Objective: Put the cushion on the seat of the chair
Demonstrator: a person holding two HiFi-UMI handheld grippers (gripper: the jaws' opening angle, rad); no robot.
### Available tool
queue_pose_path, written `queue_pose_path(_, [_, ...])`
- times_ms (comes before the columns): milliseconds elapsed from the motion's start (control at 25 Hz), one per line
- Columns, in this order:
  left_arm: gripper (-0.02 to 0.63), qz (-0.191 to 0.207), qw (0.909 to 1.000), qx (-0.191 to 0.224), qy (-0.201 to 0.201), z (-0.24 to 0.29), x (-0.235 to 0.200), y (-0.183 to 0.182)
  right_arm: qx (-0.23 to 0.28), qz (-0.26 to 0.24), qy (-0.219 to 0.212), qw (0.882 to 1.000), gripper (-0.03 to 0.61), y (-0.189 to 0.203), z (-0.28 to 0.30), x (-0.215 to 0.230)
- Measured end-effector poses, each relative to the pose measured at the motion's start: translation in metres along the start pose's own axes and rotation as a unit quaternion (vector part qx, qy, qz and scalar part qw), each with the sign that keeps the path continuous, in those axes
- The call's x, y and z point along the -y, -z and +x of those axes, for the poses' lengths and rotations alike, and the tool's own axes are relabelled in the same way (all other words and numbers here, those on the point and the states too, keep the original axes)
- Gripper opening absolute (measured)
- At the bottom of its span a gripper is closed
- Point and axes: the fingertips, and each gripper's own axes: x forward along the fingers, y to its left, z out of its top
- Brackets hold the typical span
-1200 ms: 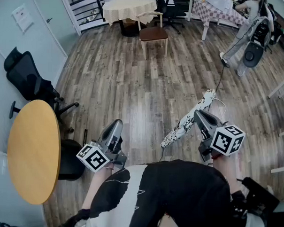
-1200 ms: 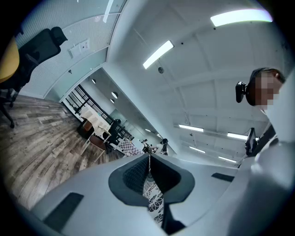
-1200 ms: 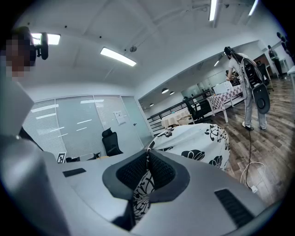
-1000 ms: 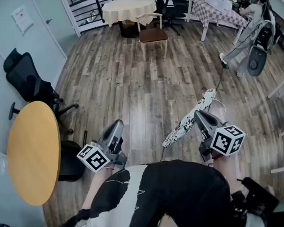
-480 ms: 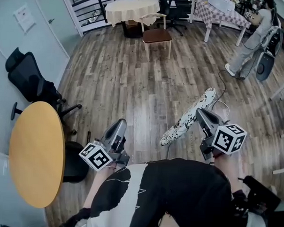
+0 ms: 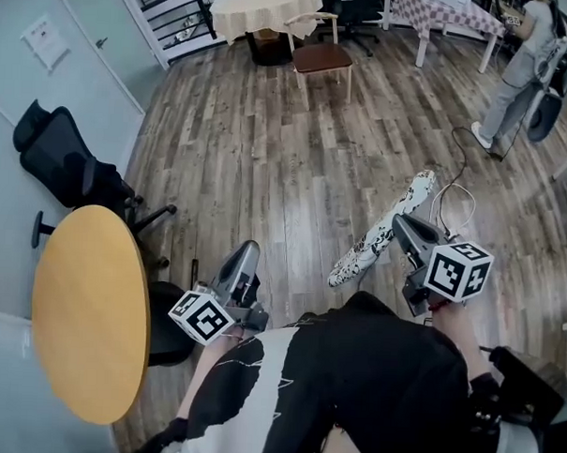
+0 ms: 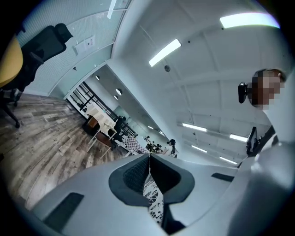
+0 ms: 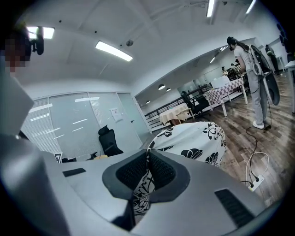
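Note:
The cushion [image 6: 377,236], white with a black flower print, hangs edge-on over the wood floor. My right gripper [image 6: 399,221] is shut on its near edge. In the right gripper view the printed fabric [image 8: 193,140] is pinched between the pads of that gripper [image 8: 148,154] and bulges out beyond them. My left gripper [image 6: 250,250] is shut with nothing in it, held level to the left of the cushion and apart from it. In its own view the jaws of the left gripper [image 7: 150,159] meet. The wooden chair [image 6: 326,57] with a brown seat stands far ahead, also small in the left gripper view [image 7: 103,138].
A round yellow table [image 6: 87,311] is close on my left, with a black office chair [image 6: 66,169] behind it. A cloth-covered round table [image 6: 270,6] stands behind the wooden chair. A person [image 6: 526,53] stands at the back right. A cable [image 6: 454,195] lies on the floor.
Both grippers have moved forward over the floor, the right one still holding the cushion. The yellow table has slid nearer in view. The person at the back right has stepped rightward.

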Motion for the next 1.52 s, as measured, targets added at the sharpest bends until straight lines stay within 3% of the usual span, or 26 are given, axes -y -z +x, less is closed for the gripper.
queue_pose_path(120, [0.015, -0.019, 0.9997, 0.001, 0.013, -0.001, -0.005, 0.006, -0.017, 0.003, 0.007, 1.0, 0.028, 0.01, 0.003, 0.002])
queue_pose_path(480, [0.017, -0.023, 0.9991, -0.03, -0.019, 0.038, -0.045, 0.011, -0.04, 0.015, 0.007, 0.999, 0.028, 0.001, 0.056, 0.027])
queue_pose_path(760, [0.017, -0.014, 0.9991, -0.038, -0.01, 0.124, -0.062, -0.009, -0.036, 0.015, -0.005, 0.999, 0.028, -0.054, 0.113, 0.075])
queue_pose_path(1160, [0.017, -0.021, 0.9996, -0.014, -0.015, 0.252, -0.093, -0.037, -0.049, 0.001, -0.029, 0.998, 0.027, -0.136, 0.194, 0.154])
queue_pose_path(1520, [0.016, -0.029, 0.9994, -0.004, -0.02, 0.335, -0.12, -0.035, -0.072, -0.007, -0.047, 0.996, 0.026, -0.164, 0.245, 0.207])
